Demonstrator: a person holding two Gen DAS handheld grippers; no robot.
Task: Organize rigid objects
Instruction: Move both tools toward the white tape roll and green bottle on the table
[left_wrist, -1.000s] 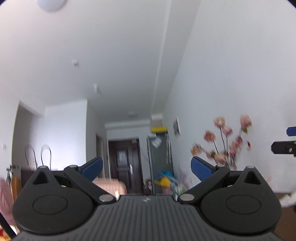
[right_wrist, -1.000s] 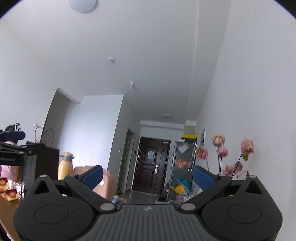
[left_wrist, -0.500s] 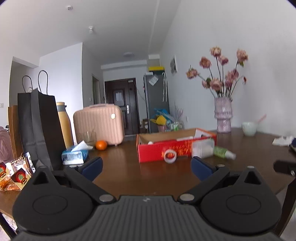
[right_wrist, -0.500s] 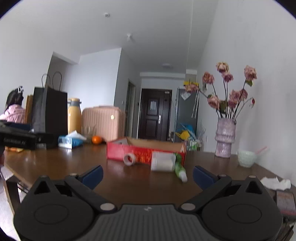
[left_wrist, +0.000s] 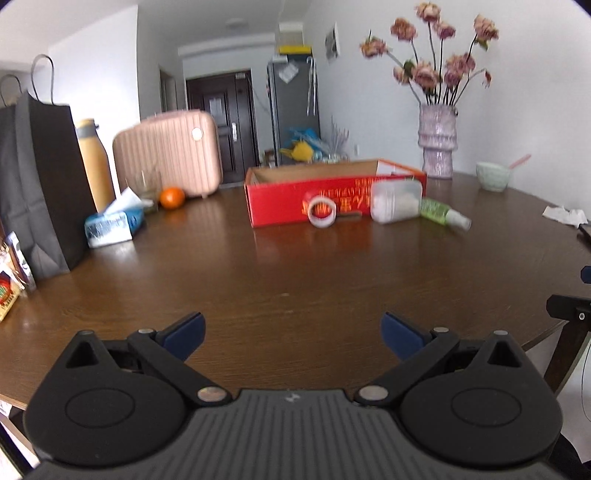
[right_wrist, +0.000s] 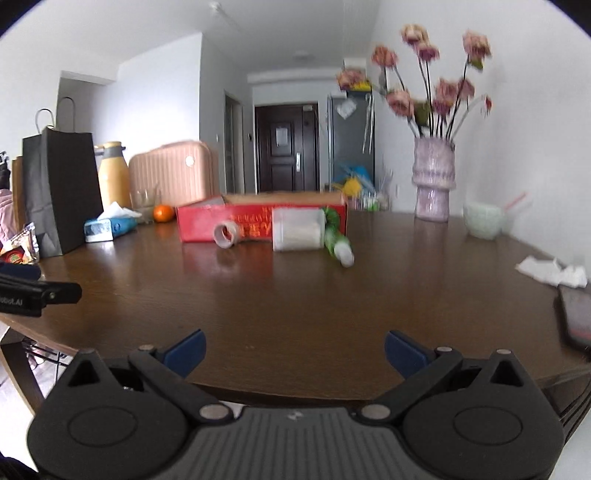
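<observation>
A red open box (left_wrist: 288, 199) (right_wrist: 199, 223) stands at the far middle of a dark wooden table (left_wrist: 295, 277) (right_wrist: 314, 295). In front of it lie a roll of tape (left_wrist: 322, 212) (right_wrist: 226, 235), a clear plastic container (left_wrist: 396, 201) (right_wrist: 297, 229) and a green bottle with a white cap (left_wrist: 443, 215) (right_wrist: 338, 243). My left gripper (left_wrist: 291, 330) is open and empty over the near edge. My right gripper (right_wrist: 293, 350) is open and empty at the near edge, far from the objects.
A black paper bag (left_wrist: 35, 177), yellow flask (left_wrist: 94, 162), pink suitcase (left_wrist: 166, 155), tissue pack (left_wrist: 112, 225) and orange (left_wrist: 171, 197) stand at the left. A flower vase (left_wrist: 437, 146), a bowl (left_wrist: 493, 176), crumpled tissue (right_wrist: 554, 271) and a phone (right_wrist: 576, 317) are at the right.
Both grippers have tilted down from the ceiling to the table. The table and its objects came into view and now sit lower and closer. Both stay open.
</observation>
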